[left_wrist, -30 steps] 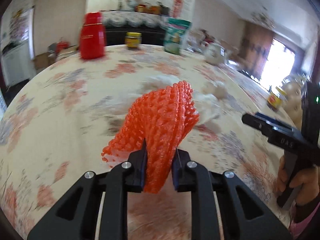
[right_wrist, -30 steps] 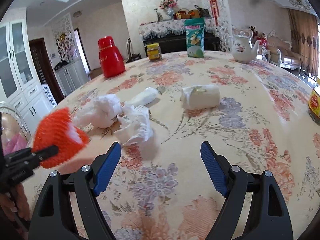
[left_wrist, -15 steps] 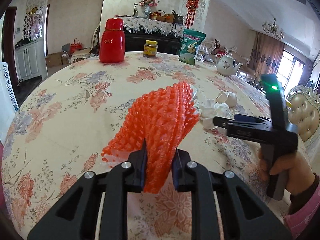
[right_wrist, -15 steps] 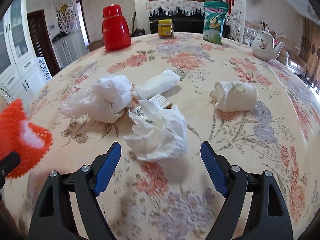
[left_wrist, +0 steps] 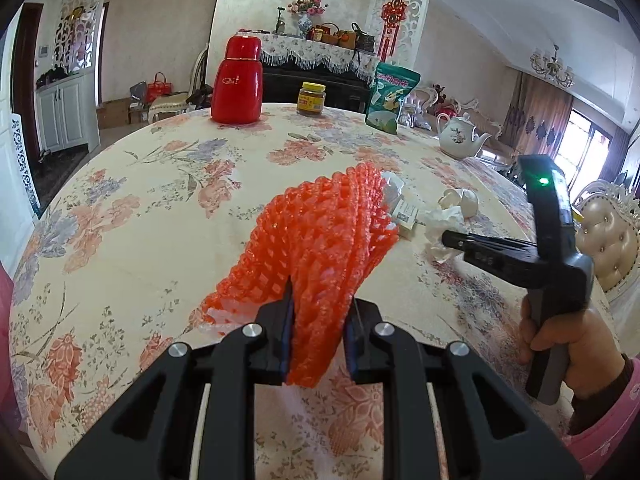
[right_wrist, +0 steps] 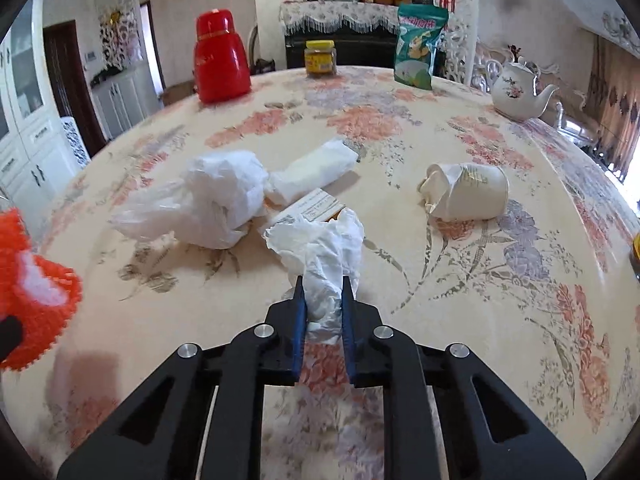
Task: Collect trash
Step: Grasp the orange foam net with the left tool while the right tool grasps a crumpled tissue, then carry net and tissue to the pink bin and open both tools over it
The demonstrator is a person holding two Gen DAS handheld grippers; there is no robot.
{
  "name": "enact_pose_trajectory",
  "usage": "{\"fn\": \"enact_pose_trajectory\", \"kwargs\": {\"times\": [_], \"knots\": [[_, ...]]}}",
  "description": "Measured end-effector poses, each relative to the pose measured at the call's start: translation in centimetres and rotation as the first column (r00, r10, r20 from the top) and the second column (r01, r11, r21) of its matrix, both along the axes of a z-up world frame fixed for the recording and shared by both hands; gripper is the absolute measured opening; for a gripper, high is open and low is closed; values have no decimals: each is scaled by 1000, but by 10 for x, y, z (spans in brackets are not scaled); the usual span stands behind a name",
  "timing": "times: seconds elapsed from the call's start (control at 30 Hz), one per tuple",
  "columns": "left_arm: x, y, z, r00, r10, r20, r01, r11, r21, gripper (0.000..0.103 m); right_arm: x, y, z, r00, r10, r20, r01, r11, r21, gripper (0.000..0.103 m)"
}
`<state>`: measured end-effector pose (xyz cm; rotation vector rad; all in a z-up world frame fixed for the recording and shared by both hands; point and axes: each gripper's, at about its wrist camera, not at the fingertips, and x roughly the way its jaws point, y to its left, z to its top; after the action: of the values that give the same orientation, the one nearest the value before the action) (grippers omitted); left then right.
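At far left in the right wrist view, the orange foam fruit-net sleeve (right_wrist: 28,292) hangs clamped in the left gripper (left_wrist: 318,330), its narrow-set fingers pinching the net near its lower end so that its long axis rises up and away from them, clear of the round floral-patterned tablecloth (right_wrist: 460,320). Next to the right, a loose white plastic bag (right_wrist: 200,204) lies crumpled on the cloth, touching a white rolled paper packet (right_wrist: 316,170) that slants away toward the far right. Just in front of these, a small printed cardboard box (right_wrist: 316,208) peeks out from under the crumpled white tissue wad (right_wrist: 324,252). The right gripper (right_wrist: 323,312) has just closed its blue-padded jaws on the near tail of that wad, which runs straight out from the fingers toward the far side and rests on the table. Further right, a crushed white paper cup (right_wrist: 468,194) lies on its side, well apart from the wad, long axis across the table. The right hand is the nearer to all the remaining litter; the left is occupied. The lift looks unobstructed, though the box touching the wad could be dragged. Open cloth surrounds the pile on the near and right sides. A red thermos flask (right_wrist: 220,60), a yellow-lidded jar (right_wrist: 321,58), a green snack bag (right_wrist: 418,46) and a white floral teapot (right_wrist: 520,92) line the far edge, well clear
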<state>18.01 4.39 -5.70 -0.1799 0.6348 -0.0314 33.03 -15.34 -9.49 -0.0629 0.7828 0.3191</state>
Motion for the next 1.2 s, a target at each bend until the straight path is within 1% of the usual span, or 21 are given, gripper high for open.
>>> {"fn": "enact_pose_trajectory", "kwargs": {"times": [0.23, 0.43, 0.6, 0.73, 0.93, 1.2], "knots": [[-11, 2, 3, 1000, 0, 4, 0, 1000, -5, 20, -30, -2, 13, 999, 26, 19, -27, 999, 47, 16], [-24, 9, 6, 1000, 16, 13, -16, 1000, 10, 20, -62, 7, 22, 996, 71, 47, -75, 993, 88, 16], [-40, 14, 11, 999, 36, 35, -37, 999, 22, 20, -98, 26, 34, 984, 145, 105, -155, 984, 91, 16], [-54, 18, 17, 996, 53, 67, -55, 998, 31, 20, -122, 38, 43, 973, 182, 143, -200, 973, 118, 16], [-77, 26, 26, 992, 68, 109, -72, 997, 36, 20, -151, 56, 52, 954, 232, 192, -253, 963, 93, 16], [-108, 40, 32, 984, 102, 148, -110, 993, 50, 20, -176, 79, 65, 933, 276, 232, -300, 951, 73, 16]]}}
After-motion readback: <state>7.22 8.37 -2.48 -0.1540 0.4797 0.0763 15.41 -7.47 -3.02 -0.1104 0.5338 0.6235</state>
